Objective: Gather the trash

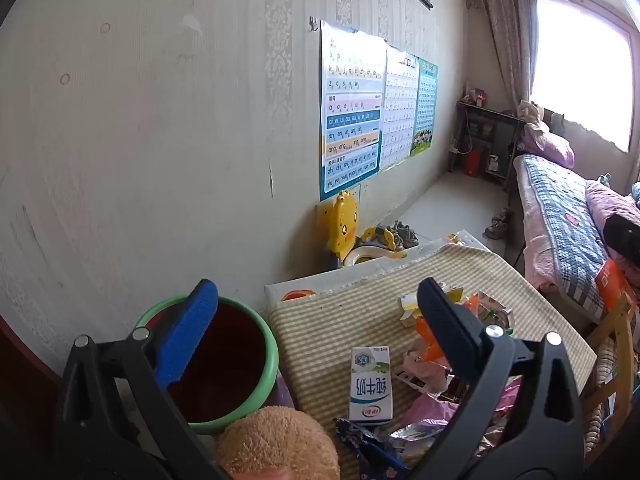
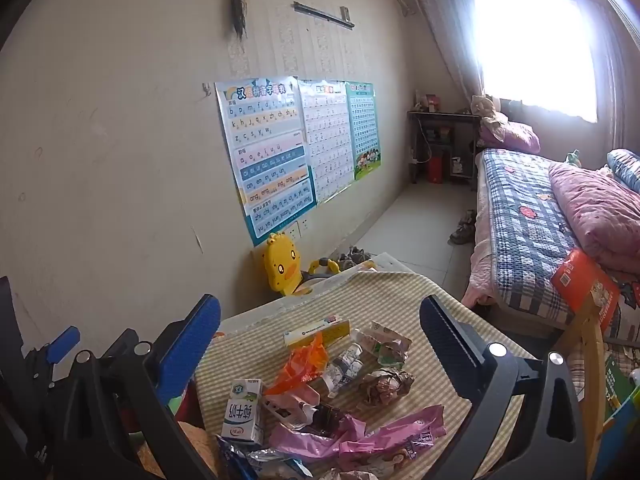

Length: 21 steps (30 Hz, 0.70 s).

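Note:
Trash lies heaped on a striped tablecloth (image 2: 400,292): a white milk carton (image 2: 242,410), an orange wrapper (image 2: 300,364), a pink wrapper (image 2: 360,436), a yellow box (image 2: 316,332) and several crumpled packets. The milk carton (image 1: 370,386) also shows in the left wrist view. A green-rimmed bin (image 1: 224,364) stands left of the table. My left gripper (image 1: 316,312) is open above the bin's edge and the table, holding nothing. My right gripper (image 2: 320,324) is open above the trash heap, nothing between its fingers.
A brown plush toy (image 1: 276,444) sits low by the bin. A yellow duck potty (image 2: 282,266) stands against the wall with posters (image 2: 268,152). A bed (image 2: 532,220) fills the right side, and a wooden chair (image 2: 592,352) stands by the table.

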{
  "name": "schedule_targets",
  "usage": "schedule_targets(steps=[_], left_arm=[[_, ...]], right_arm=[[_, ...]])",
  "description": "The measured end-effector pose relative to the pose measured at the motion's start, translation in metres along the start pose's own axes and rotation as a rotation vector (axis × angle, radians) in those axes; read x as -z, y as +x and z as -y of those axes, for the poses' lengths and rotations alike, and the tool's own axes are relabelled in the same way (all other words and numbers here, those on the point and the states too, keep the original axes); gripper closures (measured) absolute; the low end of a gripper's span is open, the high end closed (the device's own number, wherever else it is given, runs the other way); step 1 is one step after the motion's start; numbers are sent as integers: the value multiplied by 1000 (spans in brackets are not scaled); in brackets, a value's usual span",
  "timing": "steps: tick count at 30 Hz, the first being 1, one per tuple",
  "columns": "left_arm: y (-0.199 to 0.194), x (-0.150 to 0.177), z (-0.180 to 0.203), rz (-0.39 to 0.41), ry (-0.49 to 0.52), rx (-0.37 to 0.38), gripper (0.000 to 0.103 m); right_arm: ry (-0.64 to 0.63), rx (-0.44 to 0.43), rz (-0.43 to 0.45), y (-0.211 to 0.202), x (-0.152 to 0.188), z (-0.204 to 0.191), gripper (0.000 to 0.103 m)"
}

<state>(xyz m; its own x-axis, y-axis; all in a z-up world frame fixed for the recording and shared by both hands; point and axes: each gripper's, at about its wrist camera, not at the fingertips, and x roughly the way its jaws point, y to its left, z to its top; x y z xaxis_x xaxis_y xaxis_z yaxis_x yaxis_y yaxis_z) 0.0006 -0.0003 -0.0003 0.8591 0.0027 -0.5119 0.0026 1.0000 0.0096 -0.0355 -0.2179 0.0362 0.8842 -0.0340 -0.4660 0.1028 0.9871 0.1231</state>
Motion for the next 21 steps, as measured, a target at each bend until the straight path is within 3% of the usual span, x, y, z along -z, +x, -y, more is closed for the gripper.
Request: schedule_targets(steps=[21], left_arm=[[5, 10, 4, -12, 6, -17, 5]], right_arm=[[8, -7, -5, 5, 7, -3, 7]])
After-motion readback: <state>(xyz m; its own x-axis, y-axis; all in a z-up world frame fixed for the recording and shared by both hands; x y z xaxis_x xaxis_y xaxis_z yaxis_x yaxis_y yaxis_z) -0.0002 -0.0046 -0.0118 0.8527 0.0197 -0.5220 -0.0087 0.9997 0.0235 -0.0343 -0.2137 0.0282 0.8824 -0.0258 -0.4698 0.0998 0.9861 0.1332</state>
